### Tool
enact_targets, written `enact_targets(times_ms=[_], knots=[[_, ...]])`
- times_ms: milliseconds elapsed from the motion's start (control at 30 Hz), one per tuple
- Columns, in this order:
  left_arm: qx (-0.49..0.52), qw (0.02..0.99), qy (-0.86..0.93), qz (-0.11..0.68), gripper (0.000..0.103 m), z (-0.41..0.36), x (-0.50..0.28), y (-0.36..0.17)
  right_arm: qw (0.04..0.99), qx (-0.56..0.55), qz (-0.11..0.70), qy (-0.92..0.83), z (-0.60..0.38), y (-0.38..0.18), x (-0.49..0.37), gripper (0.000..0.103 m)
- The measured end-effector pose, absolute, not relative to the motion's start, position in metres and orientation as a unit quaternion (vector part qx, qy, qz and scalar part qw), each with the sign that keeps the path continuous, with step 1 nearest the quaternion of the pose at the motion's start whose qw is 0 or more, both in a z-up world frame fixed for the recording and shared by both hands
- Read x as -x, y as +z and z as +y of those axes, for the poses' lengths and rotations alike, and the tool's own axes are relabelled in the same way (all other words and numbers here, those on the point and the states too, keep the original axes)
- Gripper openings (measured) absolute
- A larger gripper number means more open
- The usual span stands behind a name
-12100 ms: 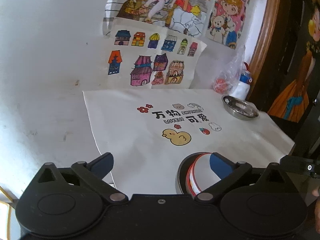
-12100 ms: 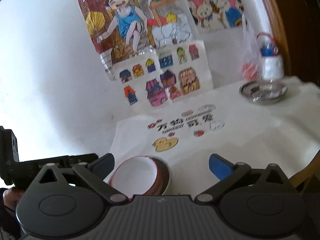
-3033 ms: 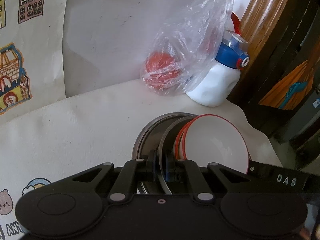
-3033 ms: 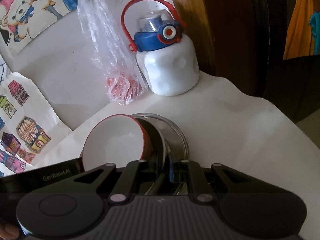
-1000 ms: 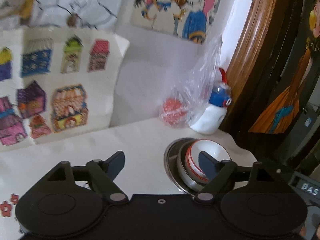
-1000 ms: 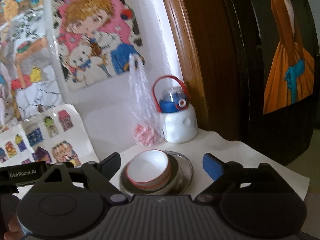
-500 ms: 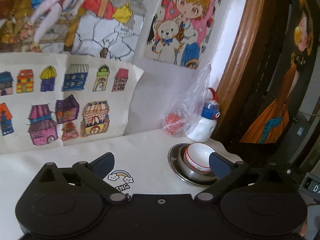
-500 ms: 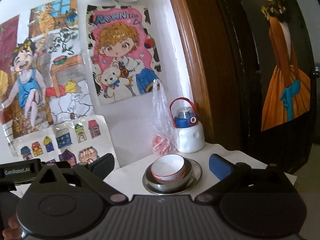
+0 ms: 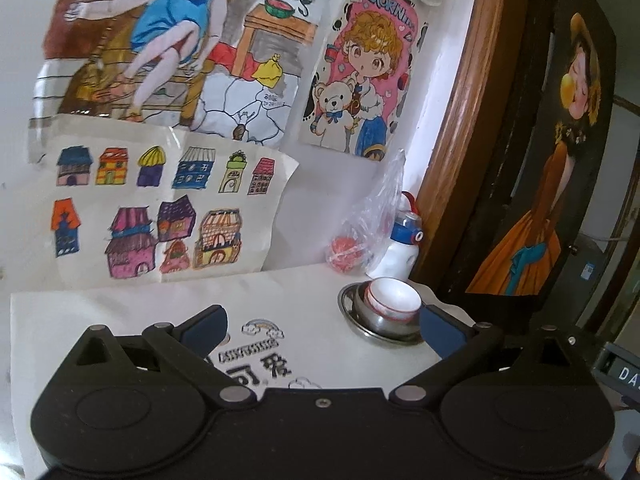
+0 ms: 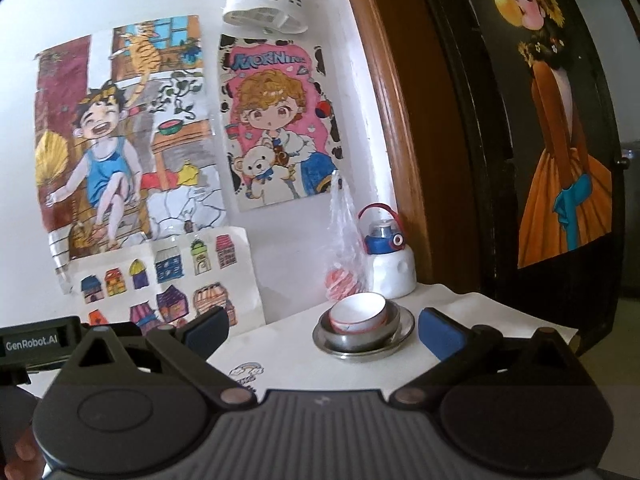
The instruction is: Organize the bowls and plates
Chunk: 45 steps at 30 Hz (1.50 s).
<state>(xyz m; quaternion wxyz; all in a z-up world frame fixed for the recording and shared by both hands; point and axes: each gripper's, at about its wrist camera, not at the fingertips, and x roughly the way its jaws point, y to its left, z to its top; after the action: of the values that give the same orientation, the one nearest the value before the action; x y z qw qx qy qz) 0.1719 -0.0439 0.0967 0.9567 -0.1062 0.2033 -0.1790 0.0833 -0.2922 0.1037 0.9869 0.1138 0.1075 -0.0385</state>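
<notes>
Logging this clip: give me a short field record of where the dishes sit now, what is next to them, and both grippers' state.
stack: red-rimmed bowl in steel bowl, on steel plate
location: table corner by the wall
neighbours: white bottle, plastic bag behind
left gripper: jaws open, holding nothing
right gripper: jaws open, holding nothing

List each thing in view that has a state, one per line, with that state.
left gripper: open, nothing between its fingers.
right gripper: open, nothing between its fingers.
white bowl: upright, nested on top of the stack.
metal bowl: upright, on the metal plate.
metal plate: flat on the table, bottom of the stack.
water bottle: upright, lid on.
plastic bag: standing, red item inside.
</notes>
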Motion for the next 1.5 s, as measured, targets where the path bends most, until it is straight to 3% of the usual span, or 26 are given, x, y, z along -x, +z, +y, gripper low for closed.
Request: enact_targets(times_ms=[500,1500], knots=[[0.083,0.967,-0.160,0.178,0.102,-0.013,-0.107,0.080,0.988,-0.112,0.104,-0.035,-0.268,0.085,-0.042,0.103],[0.042,0.973,-0.122,0.192,0.102,0.009,-0.084,0.027,0.984,-0.111,0.133,-0.036,-0.244,0.054,-0.028,0.103]])
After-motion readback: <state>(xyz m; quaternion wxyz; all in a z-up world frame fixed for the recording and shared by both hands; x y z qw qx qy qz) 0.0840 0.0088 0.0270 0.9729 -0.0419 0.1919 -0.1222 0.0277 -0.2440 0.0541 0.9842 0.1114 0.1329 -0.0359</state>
